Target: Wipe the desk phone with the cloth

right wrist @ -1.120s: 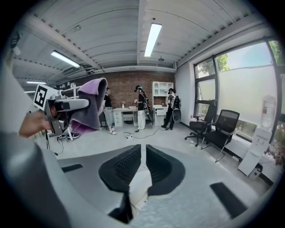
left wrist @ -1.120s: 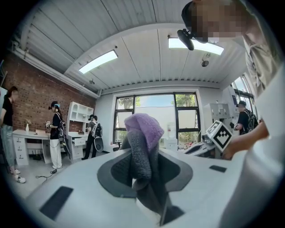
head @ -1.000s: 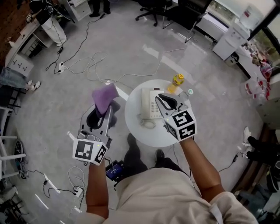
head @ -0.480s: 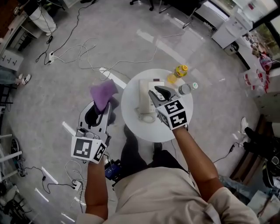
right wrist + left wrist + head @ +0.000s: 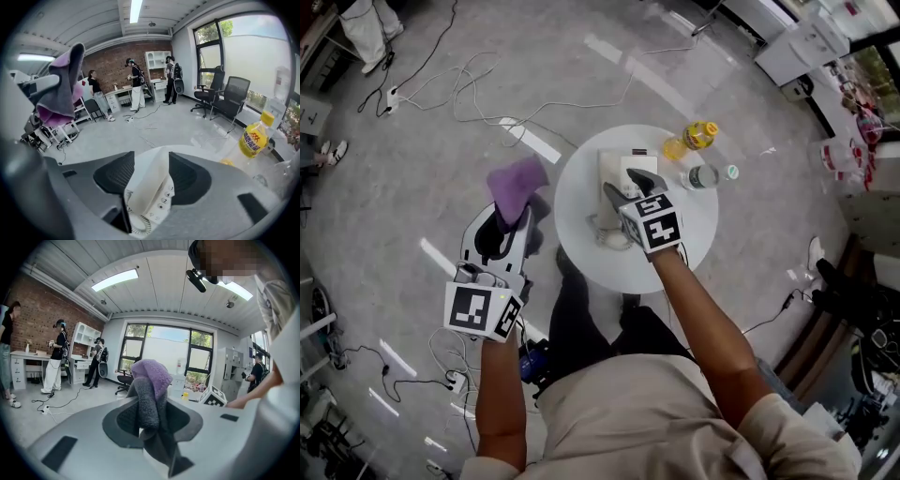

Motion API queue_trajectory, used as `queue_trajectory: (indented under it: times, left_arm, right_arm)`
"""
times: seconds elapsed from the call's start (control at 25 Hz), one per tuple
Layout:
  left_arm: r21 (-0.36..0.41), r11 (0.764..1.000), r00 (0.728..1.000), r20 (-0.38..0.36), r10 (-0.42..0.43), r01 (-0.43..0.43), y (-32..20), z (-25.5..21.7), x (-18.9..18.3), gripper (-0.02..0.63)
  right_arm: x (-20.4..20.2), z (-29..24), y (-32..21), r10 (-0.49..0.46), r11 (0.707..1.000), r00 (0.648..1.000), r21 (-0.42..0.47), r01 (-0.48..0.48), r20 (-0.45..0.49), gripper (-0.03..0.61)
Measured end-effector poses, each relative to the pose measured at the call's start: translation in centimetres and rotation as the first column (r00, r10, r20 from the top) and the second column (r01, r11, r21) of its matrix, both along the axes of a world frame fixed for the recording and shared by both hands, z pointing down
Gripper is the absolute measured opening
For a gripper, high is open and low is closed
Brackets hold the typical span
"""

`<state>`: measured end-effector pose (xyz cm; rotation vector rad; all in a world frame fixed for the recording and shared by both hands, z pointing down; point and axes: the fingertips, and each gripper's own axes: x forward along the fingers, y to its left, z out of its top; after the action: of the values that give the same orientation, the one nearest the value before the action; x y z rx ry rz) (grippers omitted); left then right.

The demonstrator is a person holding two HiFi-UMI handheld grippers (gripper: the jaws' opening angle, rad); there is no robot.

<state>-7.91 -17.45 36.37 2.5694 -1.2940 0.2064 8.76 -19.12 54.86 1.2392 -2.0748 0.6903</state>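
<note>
Yellow bottle [image 5: 701, 136] beside clear bottle [image 5: 701, 176] (both on round white table [image 5: 698, 220]).

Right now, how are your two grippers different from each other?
The left gripper is shut on the purple cloth; the right gripper has its jaws opening around the white phone handset. The left gripper hangs beside the round table, over the floor; the right gripper is above the table, over the phone. Both carry a cube with black square markers.
</note>
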Motion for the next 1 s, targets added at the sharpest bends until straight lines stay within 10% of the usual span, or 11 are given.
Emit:
queue_trajectory:
  times: [1.0]
  left_arm:
    - [-0.089,0.996,0.999,-0.028,-0.034,0.032,-2.2,6.4,-2.9,0.103]
  right_arm:
    - [-1.2,11.4,-0.9,0.220,0.961,0.974,-0.156,-0.227,-0.061,0.251]
